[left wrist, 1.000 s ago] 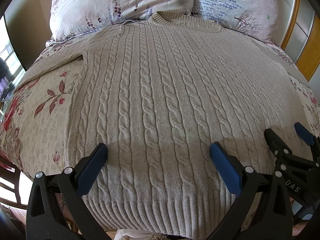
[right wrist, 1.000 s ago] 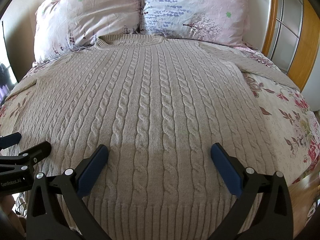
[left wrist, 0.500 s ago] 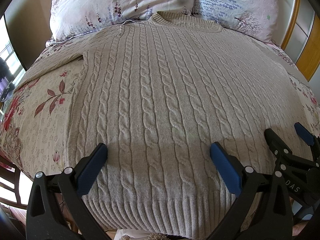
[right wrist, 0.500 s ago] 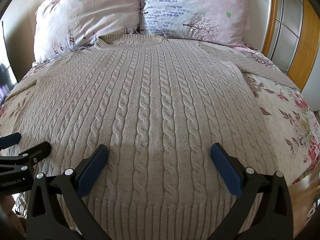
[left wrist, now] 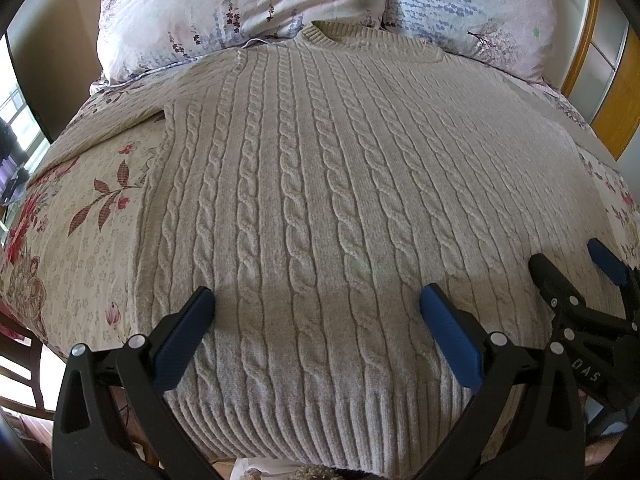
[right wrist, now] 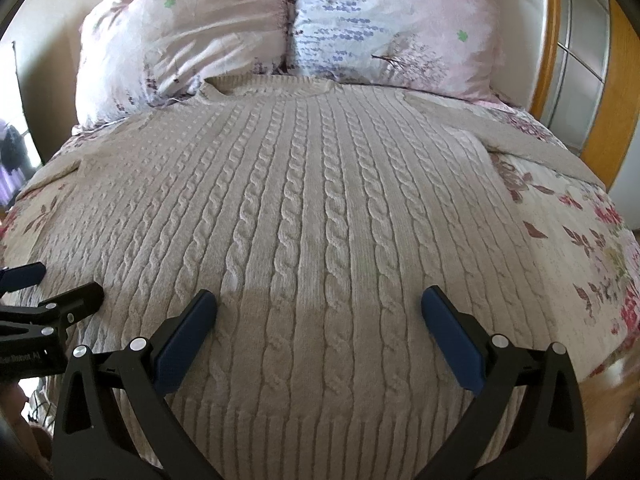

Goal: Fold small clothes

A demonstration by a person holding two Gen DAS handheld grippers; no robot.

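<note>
A beige cable-knit sweater (left wrist: 320, 200) lies flat and face up on the bed, its collar (left wrist: 340, 34) toward the pillows and its ribbed hem (left wrist: 320, 424) nearest me. It also fills the right wrist view (right wrist: 304, 240). My left gripper (left wrist: 316, 316) is open and empty, hovering over the hem's left half. My right gripper (right wrist: 318, 316) is open and empty over the hem's right half. The right gripper shows at the right edge of the left wrist view (left wrist: 576, 276). The left gripper shows at the left edge of the right wrist view (right wrist: 56, 284).
The bed has a floral sheet (left wrist: 80, 220) (right wrist: 568, 220). Two floral pillows (left wrist: 240, 12) (right wrist: 400, 24) lean at the head. A wooden frame (right wrist: 600, 120) stands at the right. A chair (left wrist: 20, 360) stands at the lower left.
The right wrist view has shifted a little, so the right gripper has moved slightly; the pillows look higher and the sweater farther. The left gripper has not visibly moved. Both stay open.
</note>
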